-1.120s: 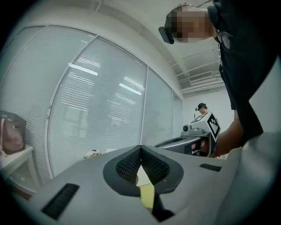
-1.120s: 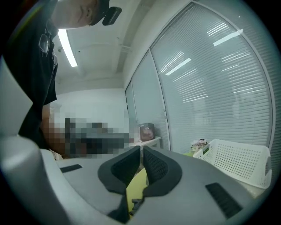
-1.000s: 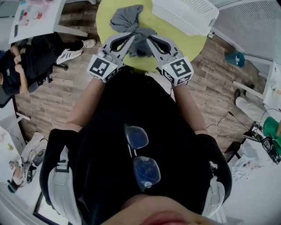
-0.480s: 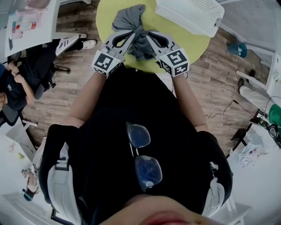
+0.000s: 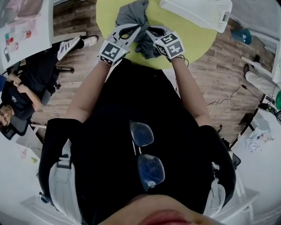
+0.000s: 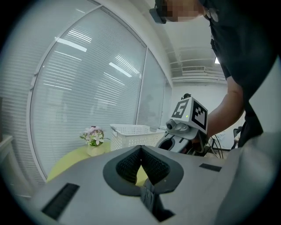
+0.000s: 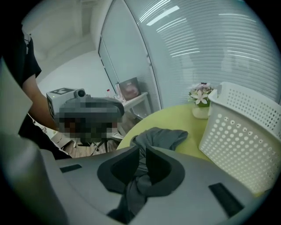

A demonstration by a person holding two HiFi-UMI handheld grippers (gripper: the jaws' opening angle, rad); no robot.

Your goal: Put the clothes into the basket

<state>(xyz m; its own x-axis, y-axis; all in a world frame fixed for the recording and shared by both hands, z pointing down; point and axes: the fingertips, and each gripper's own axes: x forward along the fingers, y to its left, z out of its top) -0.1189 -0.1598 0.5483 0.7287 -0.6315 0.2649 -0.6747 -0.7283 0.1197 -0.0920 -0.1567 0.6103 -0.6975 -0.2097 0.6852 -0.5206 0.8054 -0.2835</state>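
Head view showed the left tool (image 5: pixel 136 30) and right tool (image 5: pixel 149 32) each pinched shut on the grey shirt (image 5: pixel 131 12) over the yellow worktop (image 5: pixel 193 41), probably to carry it to the white basket (image 5: pixel 197 11) nearby.

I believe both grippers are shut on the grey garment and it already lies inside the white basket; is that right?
The left gripper and the right gripper are indeed shut on the grey garment, but it is not in the white basket: it is over the yellow-green table, beside the basket, as the head view shows.
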